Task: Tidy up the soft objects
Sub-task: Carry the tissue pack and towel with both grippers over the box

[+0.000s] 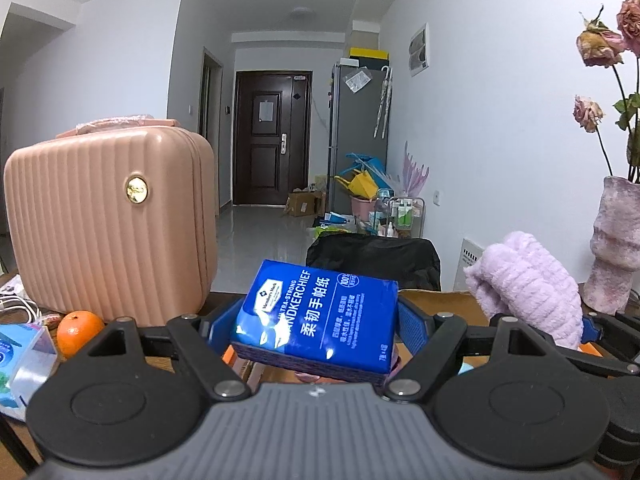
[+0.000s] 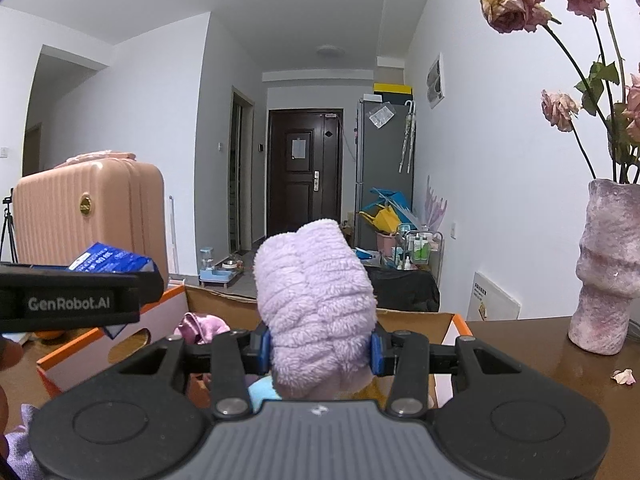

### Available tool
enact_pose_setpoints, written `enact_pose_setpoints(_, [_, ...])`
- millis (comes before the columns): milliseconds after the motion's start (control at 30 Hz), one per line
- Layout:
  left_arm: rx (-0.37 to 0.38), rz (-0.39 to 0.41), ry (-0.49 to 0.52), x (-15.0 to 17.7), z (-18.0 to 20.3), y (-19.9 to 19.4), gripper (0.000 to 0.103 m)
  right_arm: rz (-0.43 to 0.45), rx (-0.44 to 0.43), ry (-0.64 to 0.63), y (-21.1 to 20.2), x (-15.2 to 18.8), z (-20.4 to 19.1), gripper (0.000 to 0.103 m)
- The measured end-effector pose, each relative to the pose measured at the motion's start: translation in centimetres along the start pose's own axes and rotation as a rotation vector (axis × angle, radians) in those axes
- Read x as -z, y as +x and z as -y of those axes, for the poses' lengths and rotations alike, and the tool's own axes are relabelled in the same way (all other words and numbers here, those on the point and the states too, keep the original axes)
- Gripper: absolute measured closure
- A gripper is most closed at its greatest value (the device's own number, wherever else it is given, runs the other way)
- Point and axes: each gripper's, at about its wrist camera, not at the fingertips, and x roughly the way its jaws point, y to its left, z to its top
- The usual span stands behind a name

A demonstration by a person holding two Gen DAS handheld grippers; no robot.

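Observation:
My left gripper (image 1: 316,320) is shut on a blue handkerchief tissue pack (image 1: 316,316), held tilted above the table. My right gripper (image 2: 320,348) is shut on a fluffy lilac towel (image 2: 316,304), held above an open cardboard box (image 2: 224,300) with orange edges. The towel (image 1: 524,284) also shows at the right of the left wrist view. The left gripper (image 2: 72,300) and tissue pack (image 2: 116,262) show at the left of the right wrist view. Inside the box lie a pink cloth (image 2: 200,326) and a light blue item (image 2: 262,394).
A pink ribbed case (image 1: 108,220) stands at the left with an orange (image 1: 79,332) and a plastic-wrapped tissue pack (image 1: 24,368) before it. A pink vase (image 2: 608,264) with dried roses stands on the brown table (image 2: 560,376) at the right. A lilac cloth (image 2: 22,440) lies at lower left.

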Motion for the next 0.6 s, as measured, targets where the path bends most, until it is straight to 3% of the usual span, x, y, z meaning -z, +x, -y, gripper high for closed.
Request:
enact_pose_setpoints(400, [0.037, -0.045, -0.018, 0.3, 0.1, 1.6, 0.021, -0.022, 0.007, 0.006, 1.8, -0.1, 0.6, 0.053])
enact_pose_setpoints(500, [0.032, -0.042, -0.025, 0.3, 0.0, 1.5, 0.017, -0.025, 0.017, 0.007, 1.9, 0.1, 0.7, 0.042])
enact_pose_setpoints(533, [0.026, -0.039, -0.027, 0.3, 0.0, 1.4, 0.015, -0.027, 0.021, 0.004, 1.9, 0.1, 0.7, 0.034])
enact_pose_setpoints(600, [0.007, -0.032, -0.032, 0.2, -0.1, 1.3, 0.002, -0.028, 0.032, 0.007, 1.9, 0.2, 0.7, 0.023])
